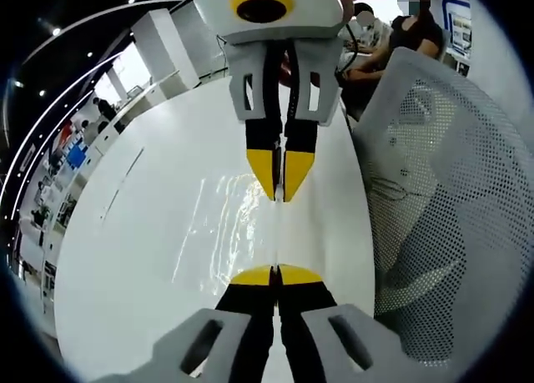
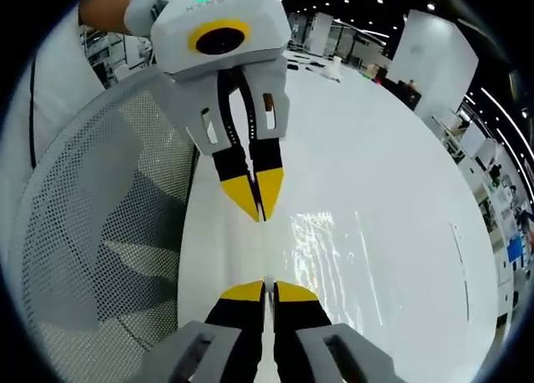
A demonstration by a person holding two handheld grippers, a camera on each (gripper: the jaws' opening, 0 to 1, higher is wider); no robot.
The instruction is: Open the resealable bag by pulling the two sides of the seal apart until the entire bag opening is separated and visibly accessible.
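Observation:
A clear resealable bag [image 1: 224, 224] hangs over the white table, seen mostly as glints and a thin vertical edge between the two grippers. In the left gripper view my left gripper [image 1: 275, 274] rises from the bottom, shut on the bag's near side. The right gripper [image 1: 281, 198] comes down from the top facing it, shut on the opposite side. The right gripper view mirrors this: my right gripper [image 2: 267, 284] is shut at the bottom, the left gripper [image 2: 262, 216] is shut above, and the bag [image 2: 327, 249] glistens to the right. The yellow tips stand a short gap apart.
The round white table [image 1: 125, 258] spreads under the bag. A white mesh office chair [image 1: 434, 191] stands close beside the grippers, also the chair [image 2: 100, 233] at left in the right gripper view. People sit at desks [image 1: 400, 41] behind. A hand [image 2: 104, 7] holds the left gripper.

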